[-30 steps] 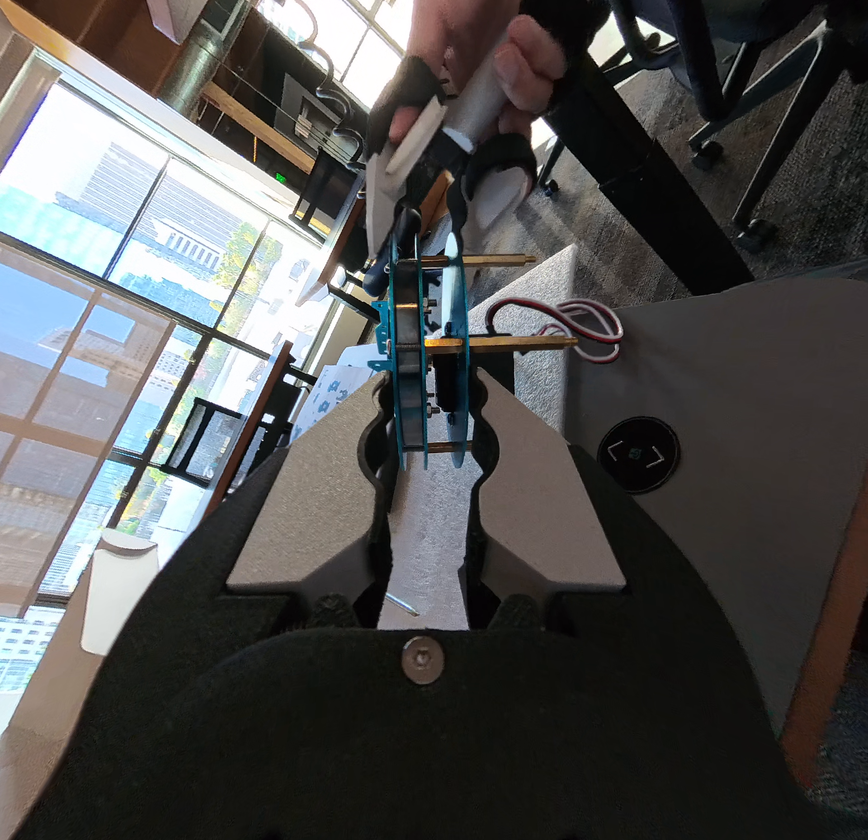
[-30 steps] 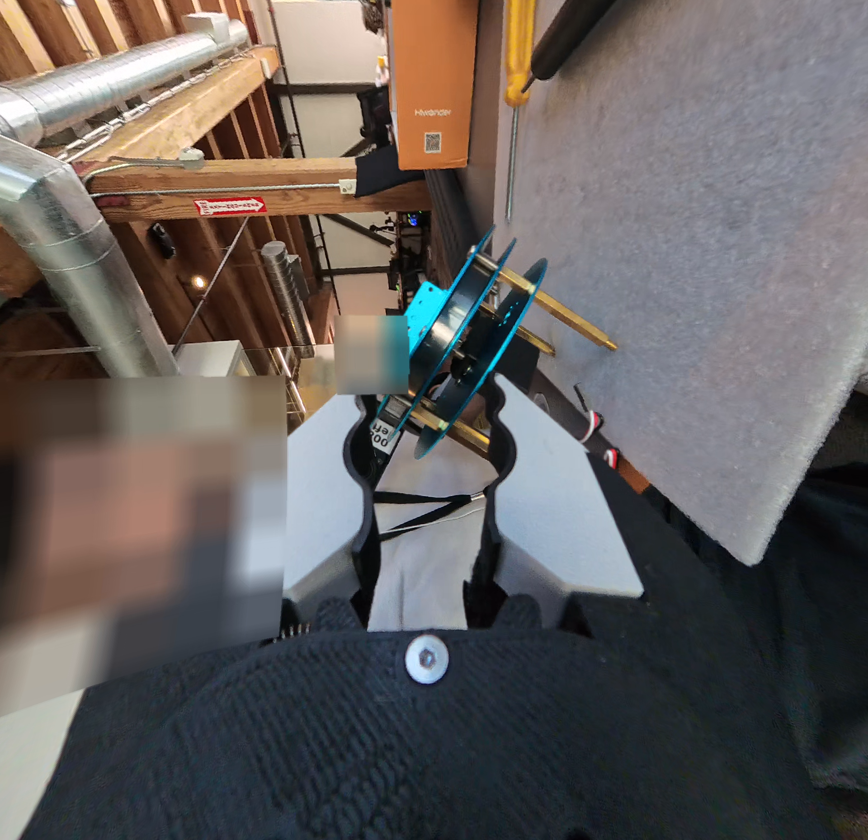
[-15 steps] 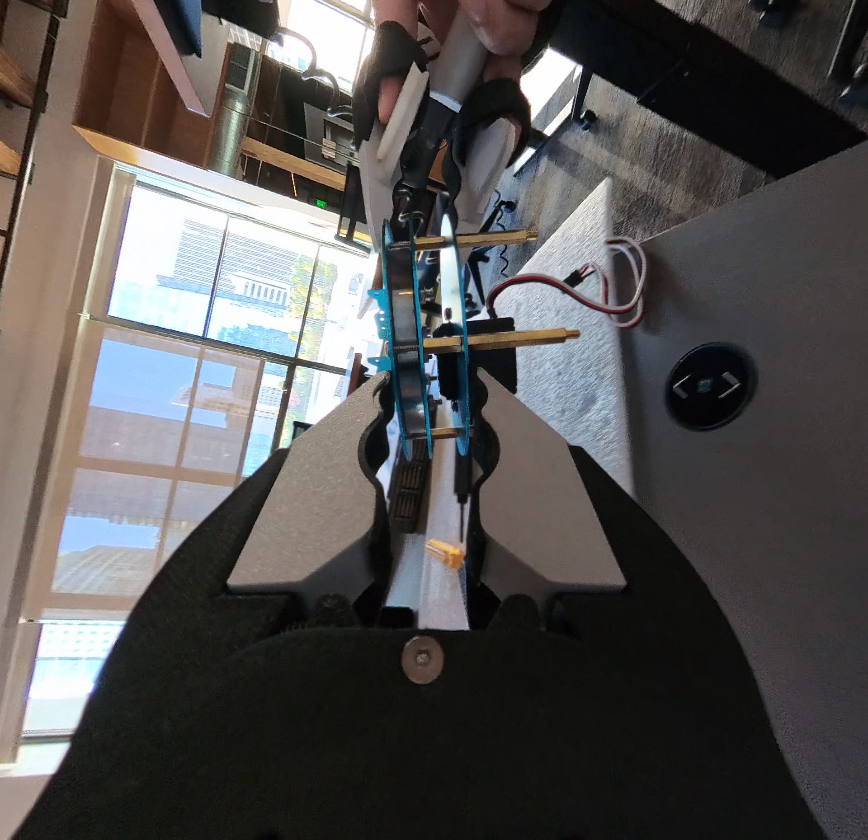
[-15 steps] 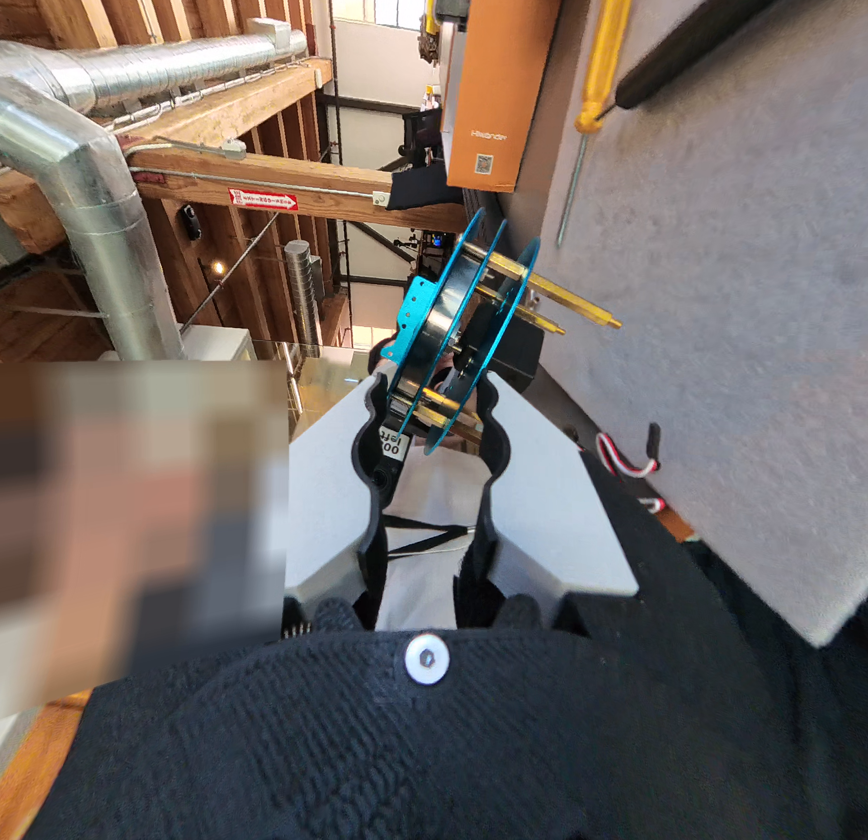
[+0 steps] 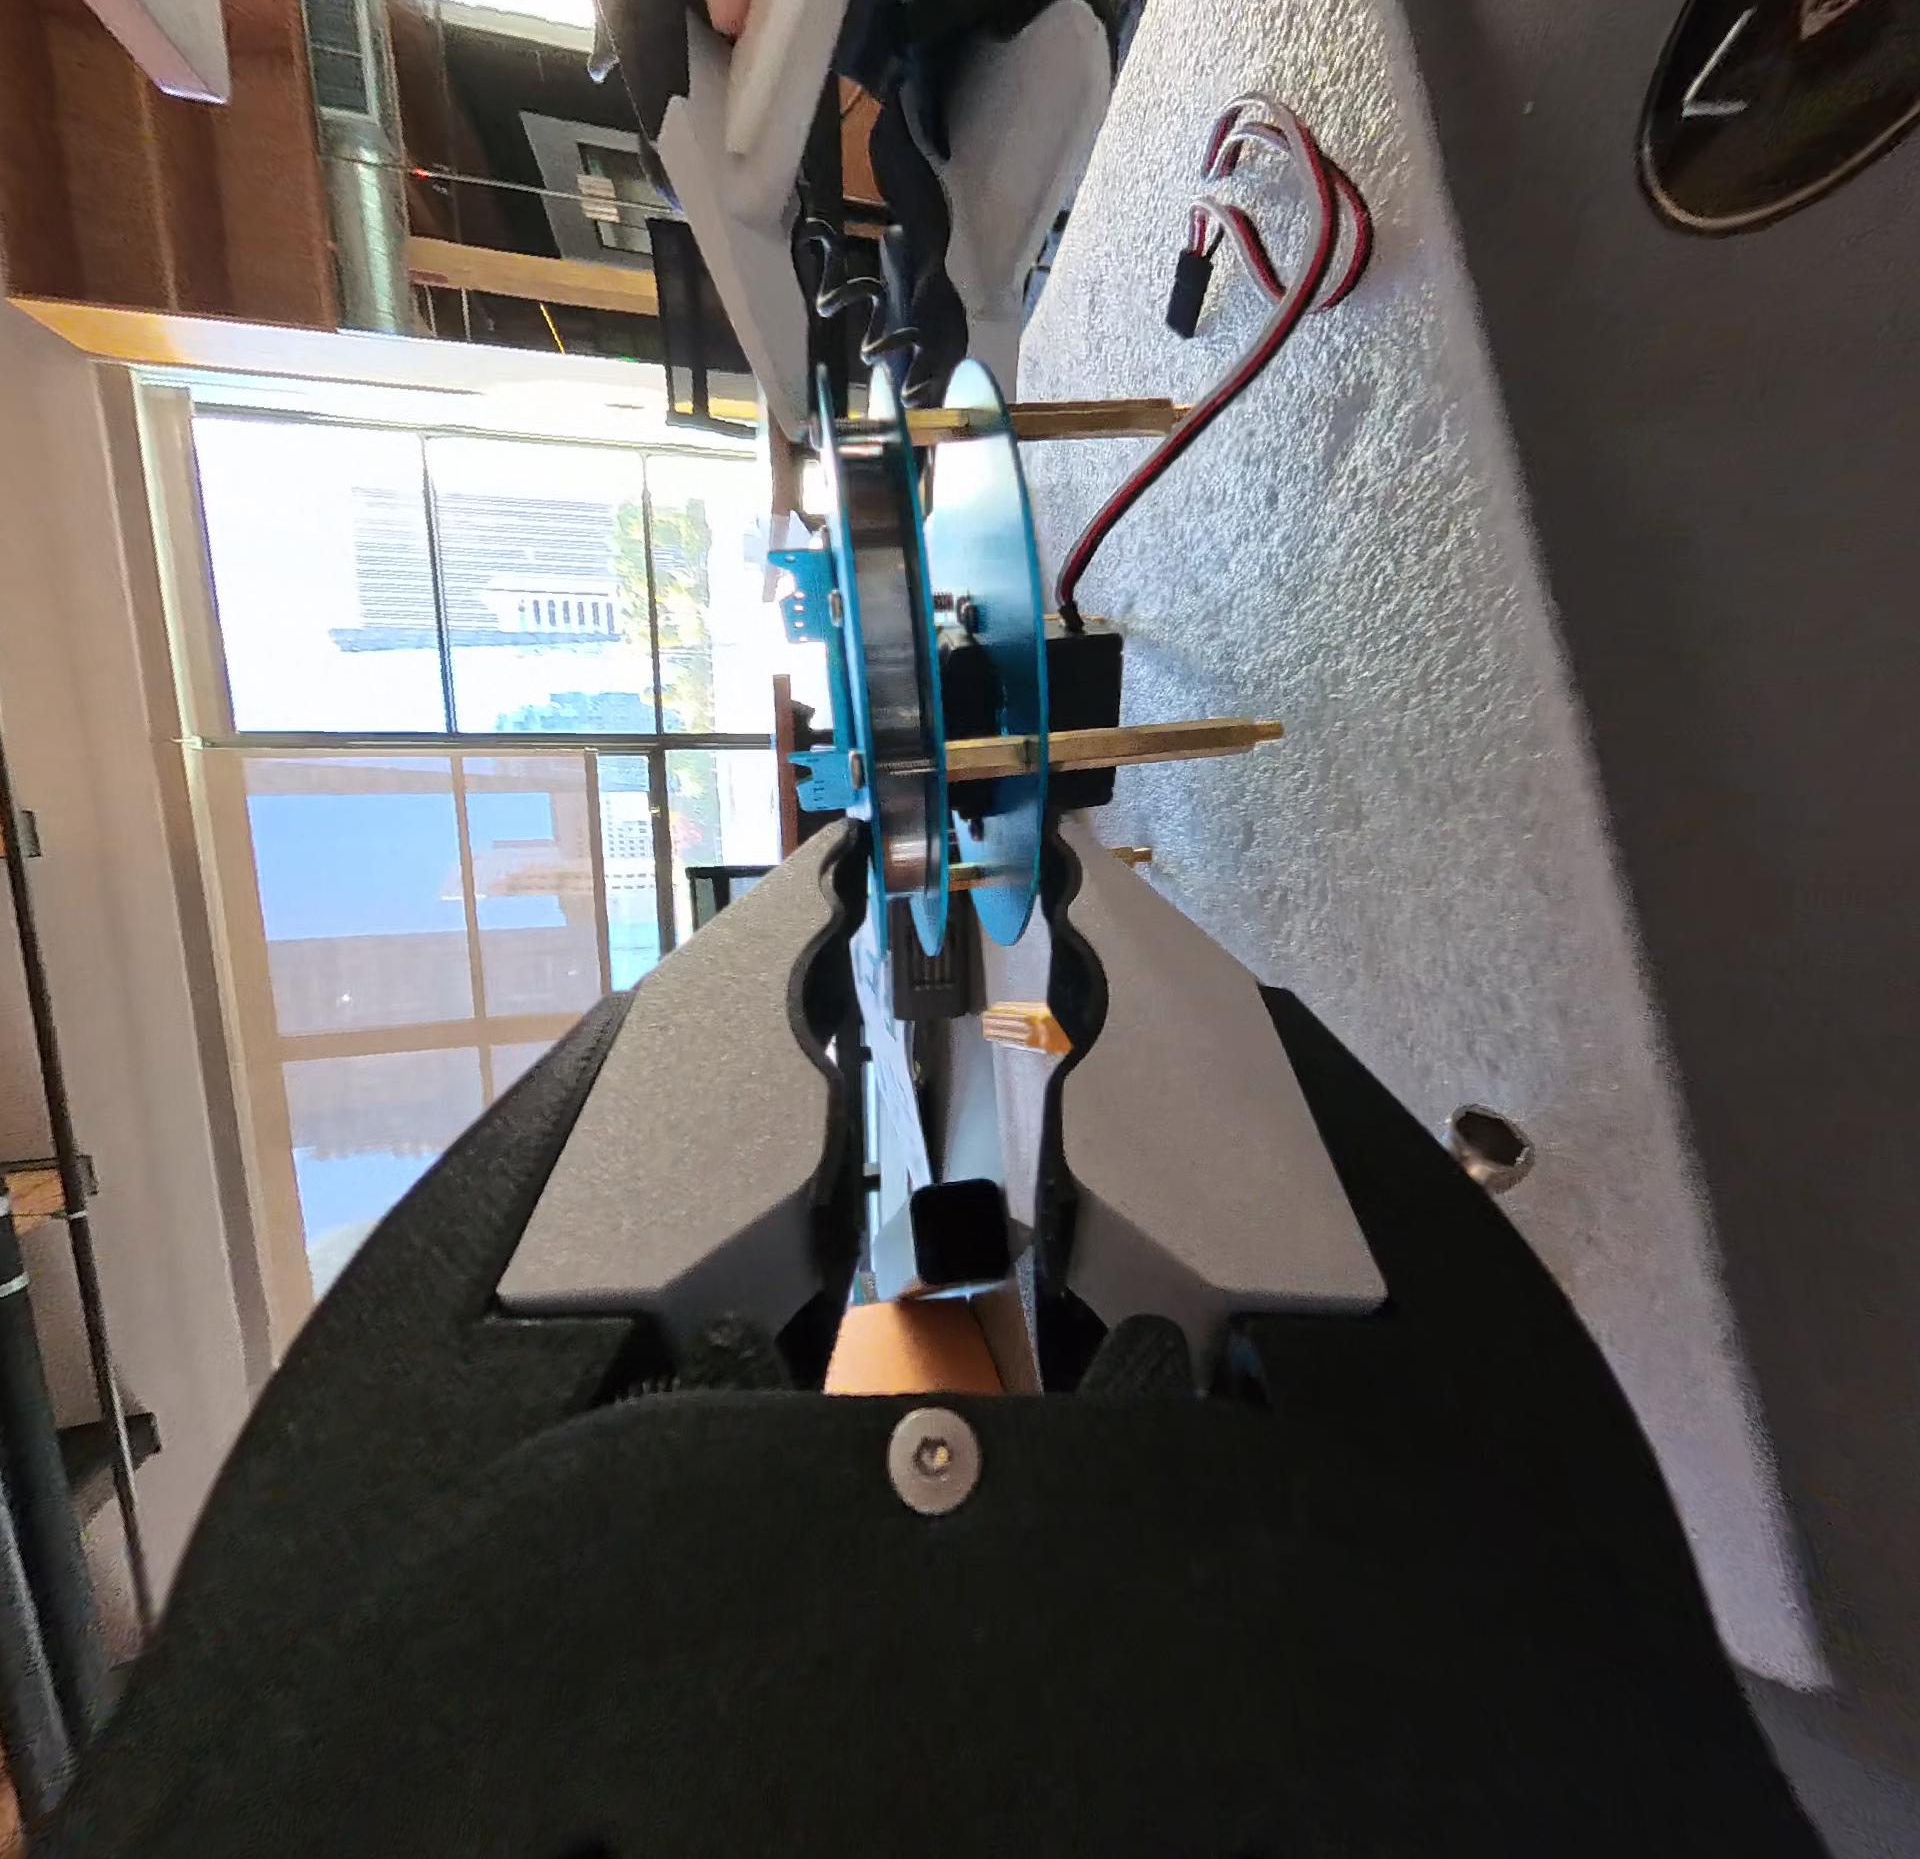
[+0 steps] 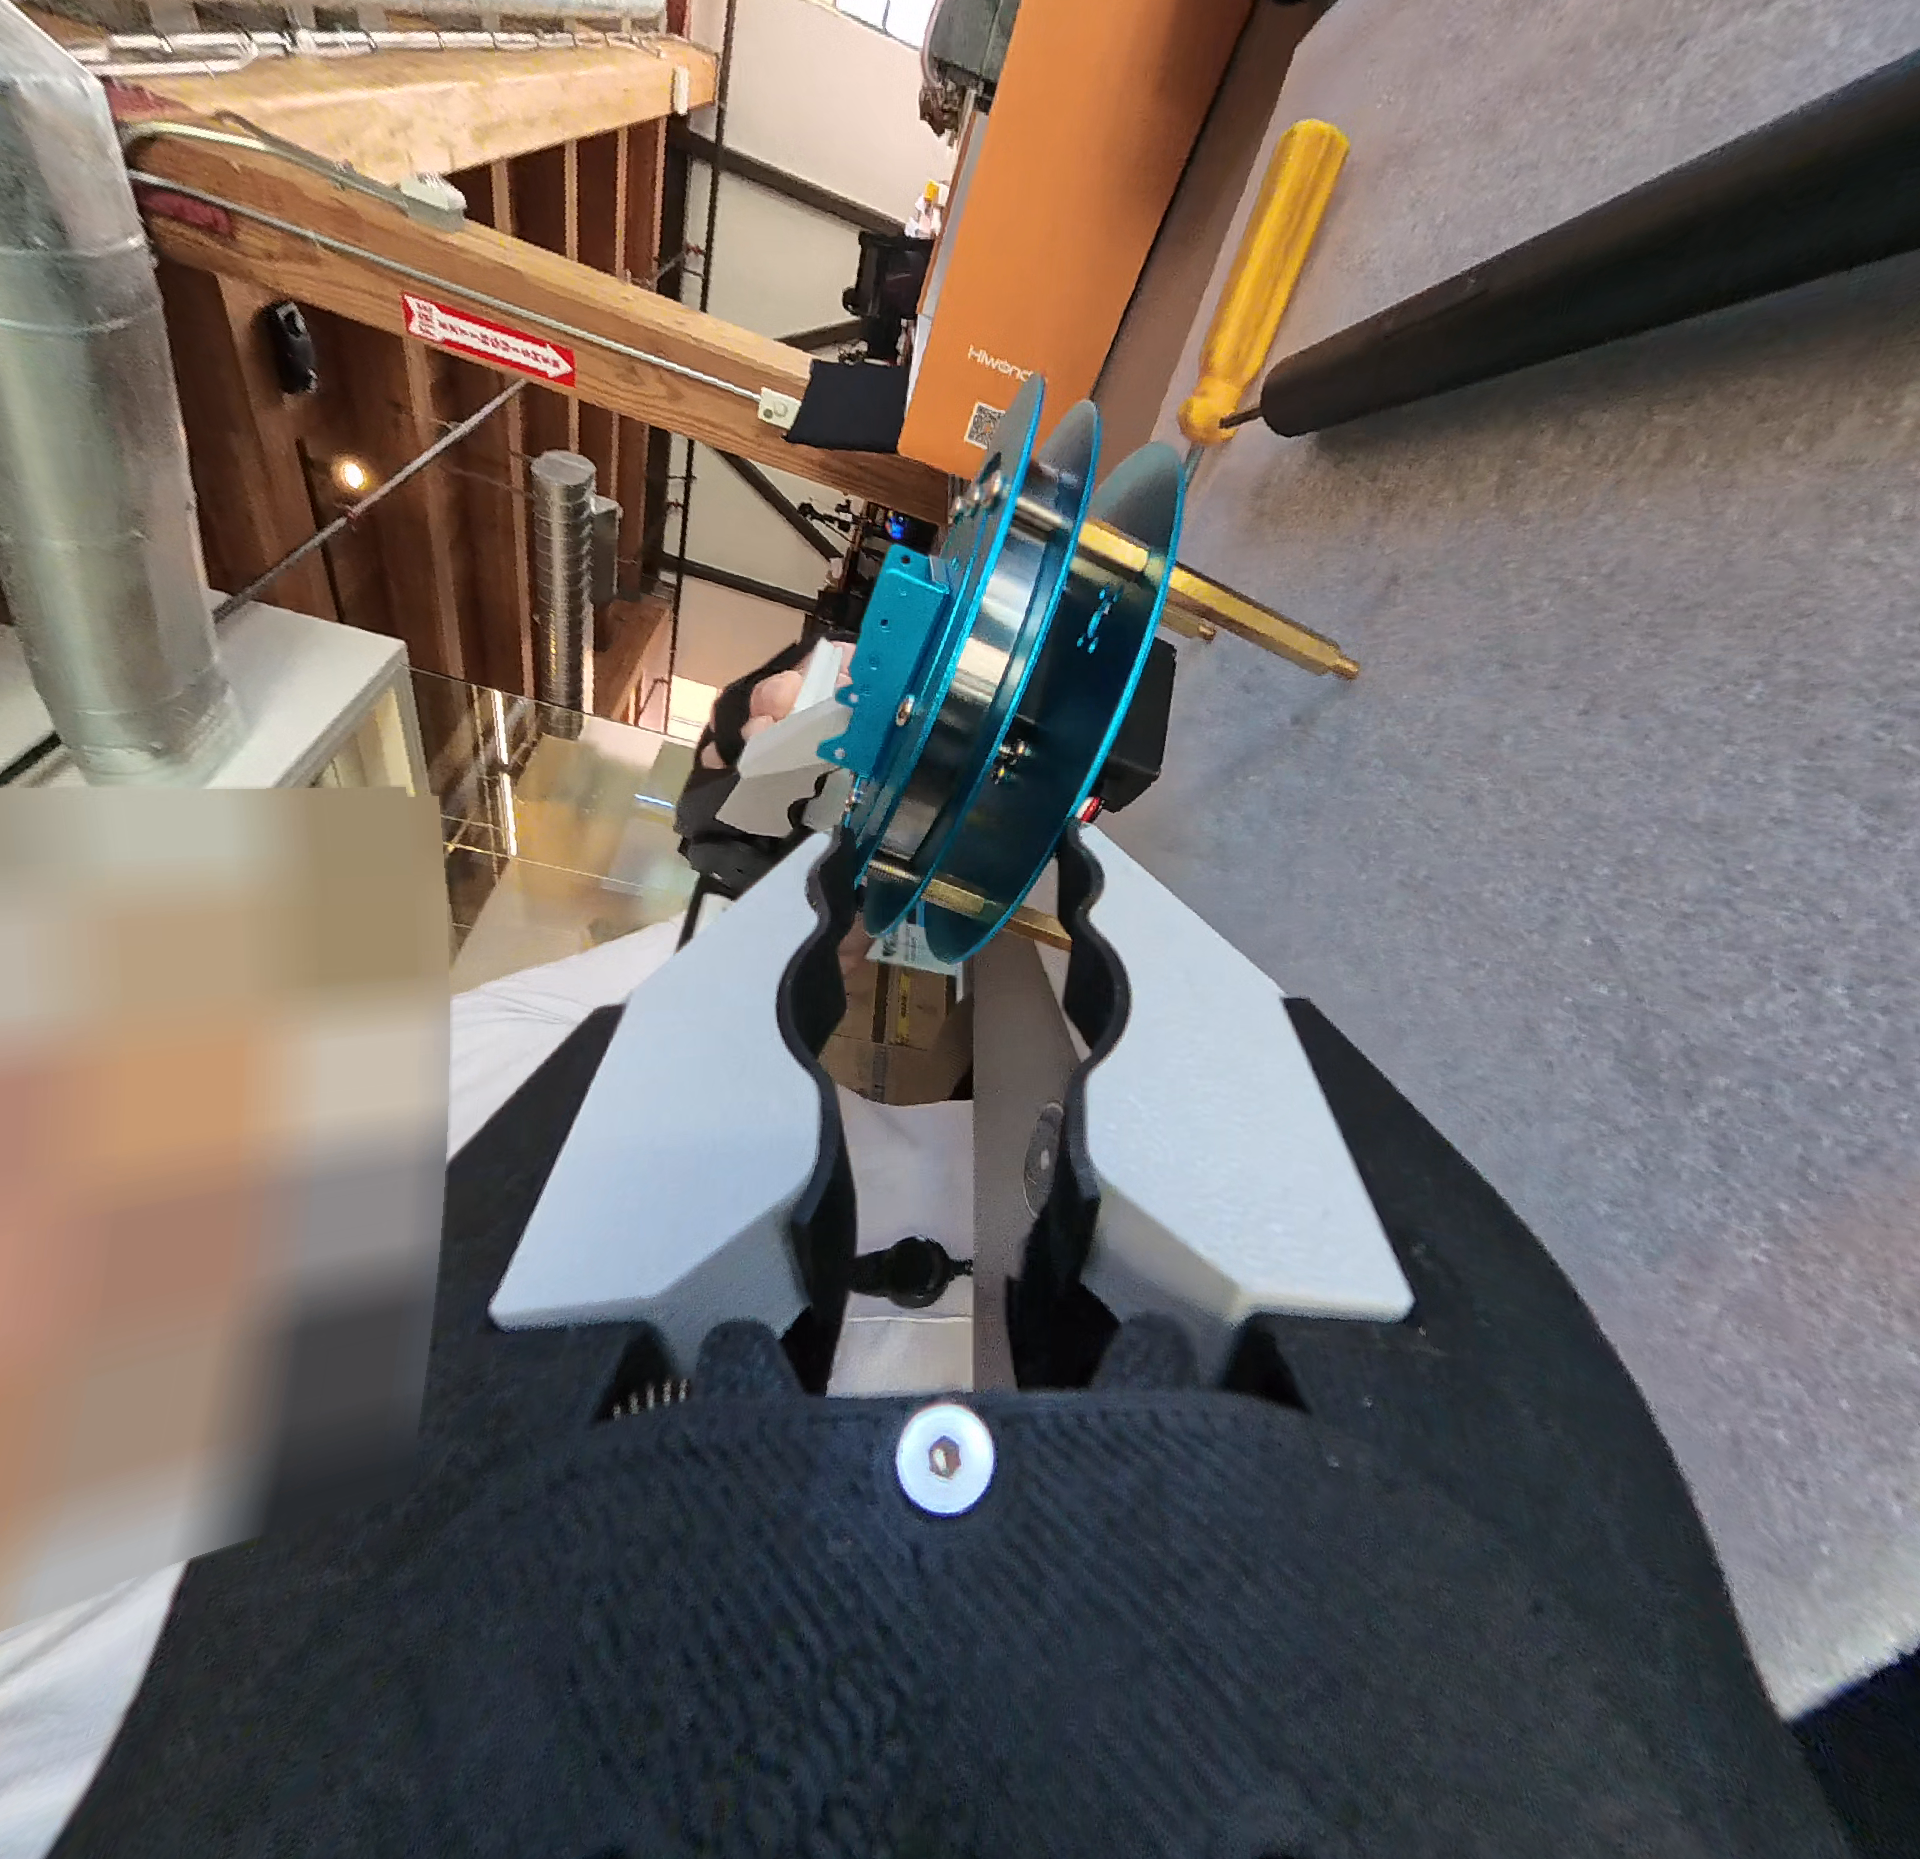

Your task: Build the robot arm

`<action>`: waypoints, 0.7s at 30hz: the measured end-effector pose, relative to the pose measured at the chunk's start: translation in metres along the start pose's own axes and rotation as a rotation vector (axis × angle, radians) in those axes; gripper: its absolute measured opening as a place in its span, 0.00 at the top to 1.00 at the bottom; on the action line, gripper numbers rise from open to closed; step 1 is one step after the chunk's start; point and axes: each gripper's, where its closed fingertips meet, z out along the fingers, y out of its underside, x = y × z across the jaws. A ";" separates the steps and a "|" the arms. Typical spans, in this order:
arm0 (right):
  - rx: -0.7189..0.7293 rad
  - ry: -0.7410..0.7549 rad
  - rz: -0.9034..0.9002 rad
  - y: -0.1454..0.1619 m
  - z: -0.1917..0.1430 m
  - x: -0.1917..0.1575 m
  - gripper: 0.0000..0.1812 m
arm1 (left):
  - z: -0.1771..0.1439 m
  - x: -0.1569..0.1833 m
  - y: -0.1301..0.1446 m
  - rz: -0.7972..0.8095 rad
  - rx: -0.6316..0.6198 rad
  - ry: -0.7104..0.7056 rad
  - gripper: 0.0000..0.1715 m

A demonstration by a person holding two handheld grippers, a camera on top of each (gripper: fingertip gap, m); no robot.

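A blue disc assembly (image 5: 977, 666) of two round blue plates, brass standoffs and a black servo (image 5: 1081, 708) hangs between both grippers. My left gripper (image 5: 945, 874) is shut on the plates' near rim. My right gripper (image 6: 951, 874) is shut on the opposite rim of the same assembly (image 6: 1018, 687). Each gripper shows in the other's view, the right one (image 5: 831, 199) at the top and the left one (image 6: 779, 749) behind the plates. The standoff tips point at the grey felt mat (image 5: 1403, 770), close to it. The servo's red, white and black wire (image 5: 1288, 199) lies on the mat.
A yellow screwdriver (image 6: 1262, 271) and a black rod (image 6: 1558, 292) lie on the mat (image 6: 1558, 926); an orange box (image 6: 1049, 199) stands behind. A loose brass standoff (image 5: 1023, 1030), a small metal nut (image 5: 1491, 1149) and a black round disc (image 5: 1787, 74) lie near the mat's edge. Spacing between my two grippers at the tips: around 8 centimeters.
Both grippers have kept hold of the assembly and brought it nearer the felt mat. The views have rolled and the mat now fills the right side, with the servo wire on it.
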 end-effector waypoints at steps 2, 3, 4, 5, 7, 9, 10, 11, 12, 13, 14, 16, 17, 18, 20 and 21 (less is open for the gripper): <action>-0.023 0.010 -0.019 0.005 0.000 0.002 0.79 | -0.001 0.003 -0.001 -0.024 -0.006 0.019 0.81; -0.030 0.018 -0.035 0.008 -0.001 0.003 0.79 | -0.002 0.005 -0.001 -0.039 -0.008 0.026 0.80; -0.021 0.020 -0.042 0.008 -0.002 0.004 0.79 | -0.002 0.005 -0.001 -0.053 -0.013 0.026 0.80; -0.007 0.024 -0.045 0.008 -0.002 0.004 0.79 | -0.003 0.005 0.000 -0.064 -0.022 0.024 0.79; 0.007 0.028 -0.063 0.007 -0.004 0.005 0.79 | -0.005 0.003 0.002 -0.090 -0.040 0.024 0.79; 0.018 0.037 -0.086 0.006 -0.008 0.004 0.79 | -0.010 0.000 0.005 -0.133 -0.057 0.020 0.76; 0.026 0.050 -0.112 0.006 -0.011 0.004 0.79 | -0.013 -0.003 0.008 -0.167 -0.066 0.018 0.75; 0.040 0.075 -0.156 0.004 -0.016 0.002 0.79 | -0.017 -0.005 0.011 -0.212 -0.075 0.014 0.75; 0.057 0.108 -0.222 0.002 -0.021 -0.001 0.80 | -0.022 -0.007 0.012 -0.269 -0.078 0.010 0.76; 0.082 0.138 -0.302 0.000 -0.026 -0.007 0.80 | -0.027 -0.010 0.013 -0.341 -0.077 0.007 0.76; 0.111 0.168 -0.398 -0.003 -0.030 -0.016 0.80 | -0.031 -0.013 0.013 -0.427 -0.075 0.004 0.77; 0.142 0.257 -0.630 -0.003 -0.033 -0.034 0.79 | -0.039 -0.018 0.013 -0.620 -0.066 0.007 0.77; 0.142 0.310 -0.741 -0.001 -0.032 -0.040 0.78 | -0.041 -0.020 0.010 -0.730 -0.050 0.023 0.78; 0.140 0.368 -0.830 0.000 -0.030 -0.043 0.77 | -0.043 -0.021 0.007 -0.847 -0.025 0.048 0.79; 0.126 0.444 -0.940 0.003 -0.023 -0.045 0.80 | -0.044 -0.025 -0.004 -1.048 0.050 0.099 0.75; 0.115 0.457 -0.964 0.005 -0.019 -0.045 0.85 | -0.044 -0.027 -0.008 -1.111 0.089 0.110 0.75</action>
